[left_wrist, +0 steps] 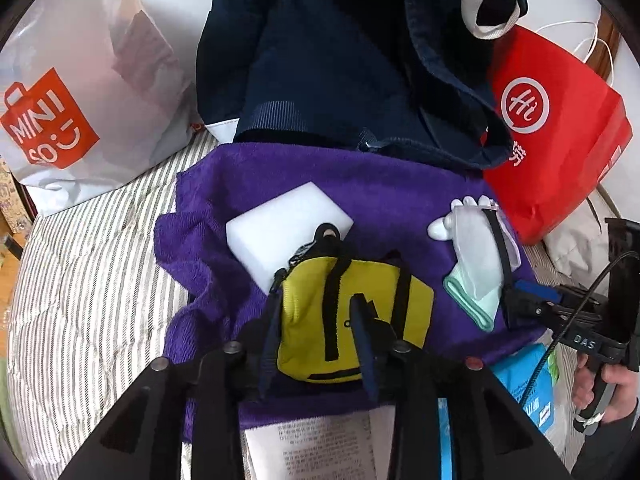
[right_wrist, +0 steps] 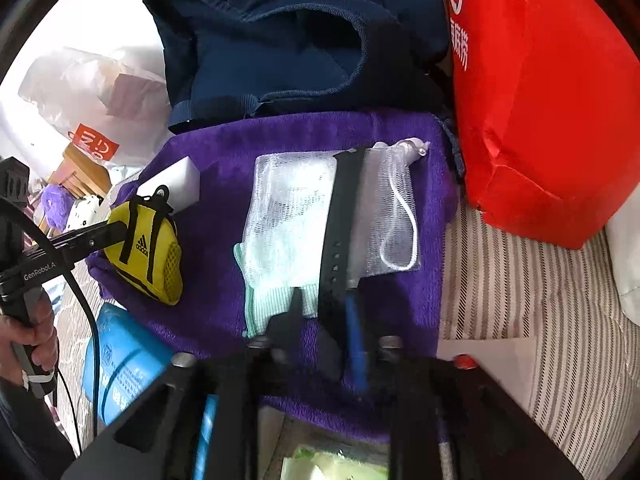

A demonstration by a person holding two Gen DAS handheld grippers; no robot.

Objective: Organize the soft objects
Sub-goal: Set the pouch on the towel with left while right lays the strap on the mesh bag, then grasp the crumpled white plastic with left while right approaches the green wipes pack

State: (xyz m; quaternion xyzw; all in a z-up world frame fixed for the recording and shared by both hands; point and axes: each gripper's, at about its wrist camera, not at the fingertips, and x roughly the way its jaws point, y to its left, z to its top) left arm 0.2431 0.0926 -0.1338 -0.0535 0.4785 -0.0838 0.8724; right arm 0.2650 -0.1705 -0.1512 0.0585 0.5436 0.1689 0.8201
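A purple towel [left_wrist: 392, 200] lies spread on the striped bed, also in the right wrist view [right_wrist: 224, 160]. My left gripper [left_wrist: 320, 320] is shut on a small yellow Adidas pouch [left_wrist: 352, 320], which rests on the towel; the pouch also shows in the right wrist view [right_wrist: 152, 256]. A white sponge block [left_wrist: 280, 224] lies just beyond it. My right gripper [right_wrist: 324, 304] is shut on a black strap [right_wrist: 344, 216] lying over a white mesh bag [right_wrist: 304, 216] with a mint cloth [right_wrist: 272, 304] inside. The mesh bag shows in the left wrist view [left_wrist: 480, 252].
A navy backpack [left_wrist: 340, 60] lies beyond the towel. A red paper bag [left_wrist: 560, 140] stands at the right, a white Miniso bag [left_wrist: 80, 100] at the left. A blue packet [right_wrist: 120, 360] and printed paper [left_wrist: 312, 448] lie near the towel's front edge.
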